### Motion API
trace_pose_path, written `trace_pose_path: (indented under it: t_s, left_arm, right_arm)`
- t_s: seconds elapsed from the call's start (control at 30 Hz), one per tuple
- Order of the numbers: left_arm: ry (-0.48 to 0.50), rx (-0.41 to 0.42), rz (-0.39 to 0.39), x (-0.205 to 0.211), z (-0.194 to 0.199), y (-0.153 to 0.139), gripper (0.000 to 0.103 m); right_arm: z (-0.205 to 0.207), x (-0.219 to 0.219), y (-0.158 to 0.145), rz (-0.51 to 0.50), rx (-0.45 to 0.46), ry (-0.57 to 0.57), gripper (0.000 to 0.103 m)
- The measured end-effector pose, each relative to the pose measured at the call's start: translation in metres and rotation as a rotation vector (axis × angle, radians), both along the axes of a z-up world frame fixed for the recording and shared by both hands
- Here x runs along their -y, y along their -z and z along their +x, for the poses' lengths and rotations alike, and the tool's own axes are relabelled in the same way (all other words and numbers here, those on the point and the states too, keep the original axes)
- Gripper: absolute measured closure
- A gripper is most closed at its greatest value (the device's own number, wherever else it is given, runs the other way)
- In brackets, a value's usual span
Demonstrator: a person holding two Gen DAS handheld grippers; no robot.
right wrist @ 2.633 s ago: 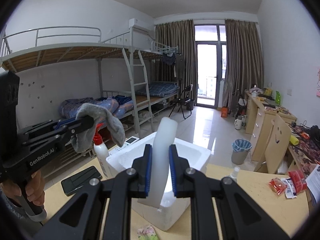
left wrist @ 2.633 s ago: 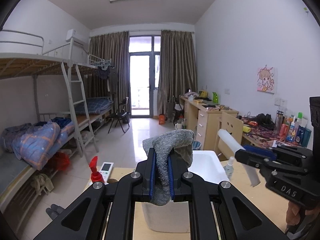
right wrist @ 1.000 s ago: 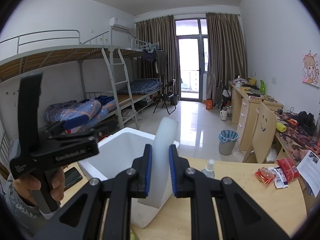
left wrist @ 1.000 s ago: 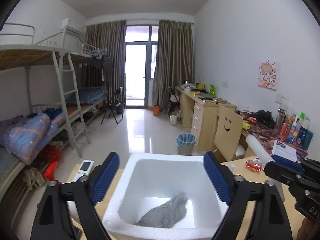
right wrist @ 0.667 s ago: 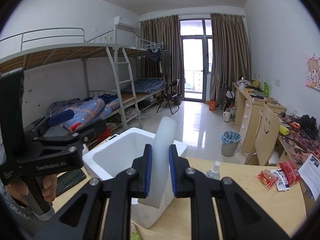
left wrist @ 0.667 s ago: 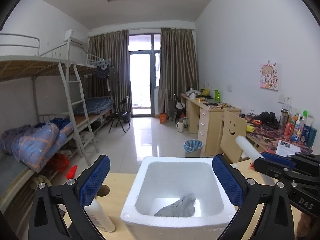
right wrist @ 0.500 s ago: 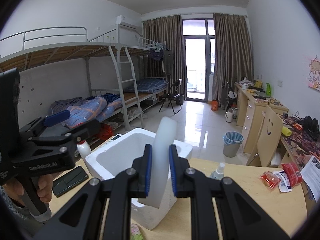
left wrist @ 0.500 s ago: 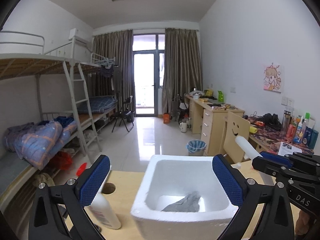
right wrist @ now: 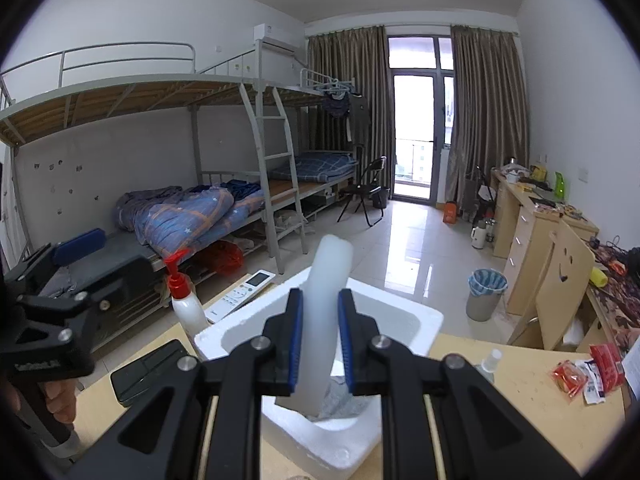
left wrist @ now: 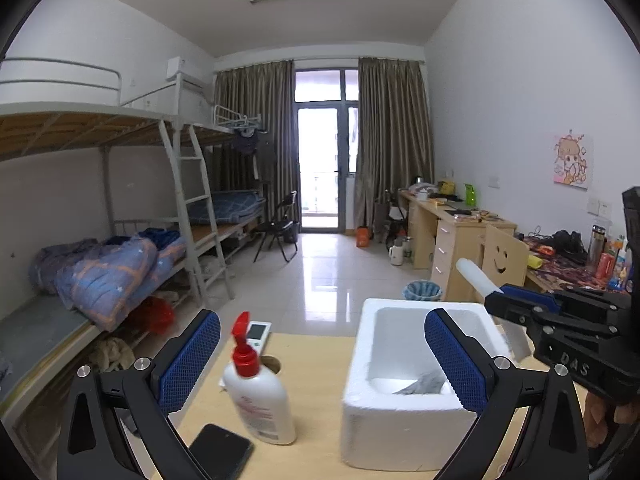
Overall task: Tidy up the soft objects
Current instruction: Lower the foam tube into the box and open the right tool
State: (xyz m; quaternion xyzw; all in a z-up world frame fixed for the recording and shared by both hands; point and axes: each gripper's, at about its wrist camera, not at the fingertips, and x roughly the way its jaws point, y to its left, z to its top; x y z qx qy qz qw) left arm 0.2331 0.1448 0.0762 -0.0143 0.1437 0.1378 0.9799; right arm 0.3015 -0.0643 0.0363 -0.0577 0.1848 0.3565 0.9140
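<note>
left hand-held gripper (left wrist: 322, 364) has its blue-padded jaws spread wide apart, nothing between them, and through the gap stands the white pump bottle with the red nozzle (left wrist: 256, 392) on the pale wooden bench (left wrist: 316, 364). just in front of that bottle lies a black phone (left wrist: 222, 454), and behind it a white remote control (left wrist: 256, 332). over to the right sits the white foam box (left wrist: 400, 412), open at the top, with the grey knitted sock (left wrist: 426, 382) lying crumpled on its floor, partly hidden by the left gripper's right finger. right hand-held gripper (right wrist: 320, 336) is clamped tight on a white foam tube (right wrist: 326, 312), pads pressing both sides, the tube standing roughly upright and poking well above the jaws. that tube hangs over the open box, its lower end in front of the grey sock; whether it touches the sock, i cannot tell. from the left wrist view the right gripper comes in from the right edge with the tube slanting up and to the left over the box's right rim. on the bench to the right lie red snack packets (right wrist: 588, 370) and a small clear bottle (right wrist: 490, 362).
</note>
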Motion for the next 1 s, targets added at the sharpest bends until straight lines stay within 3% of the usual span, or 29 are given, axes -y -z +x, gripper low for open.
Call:
trace_pose_path:
  t_s: [0.47, 0.53, 0.7, 0.83, 0.9, 0.97, 1.0]
  left_arm:
    - [-0.006, 0.004, -0.008, -0.012, -0.011, 0.004, 0.001]
    - [-0.005, 0.006, -0.014, -0.014, -0.011, 0.003, 0.001]
    - [-0.015, 0.019, -0.016, -0.017, -0.013, -0.001, 0.001]
    - [-0.012, 0.013, -0.019, -0.018, -0.014, 0.000, 0.001]
    - [-0.013, 0.013, -0.016, -0.019, -0.015, 0.000, 0.001]
    - [-0.013, 0.009, -0.014, -0.018, -0.015, 0.000, 0.001]
    - [-0.011, 0.007, -0.017, -0.019, -0.015, 0.000, 0.001]
  right_arm:
    - [0.023, -0.018, 0.013, -0.033, -0.041, 0.008, 0.083]
    - [0.026, -0.018, 0.014, -0.034, -0.052, 0.015, 0.077]
    - [0.030, -0.019, 0.016, -0.049, -0.076, 0.038, 0.075]
    - [0.029, -0.014, 0.015, -0.037, -0.085, 0.042, 0.047]
    - [0.027, -0.011, 0.013, -0.030, -0.078, 0.045, 0.040]
    - [0.025, -0.009, 0.010, -0.022, -0.070, 0.053, 0.026]
    - [0.023, -0.006, 0.008, -0.017, -0.065, 0.054, 0.014]
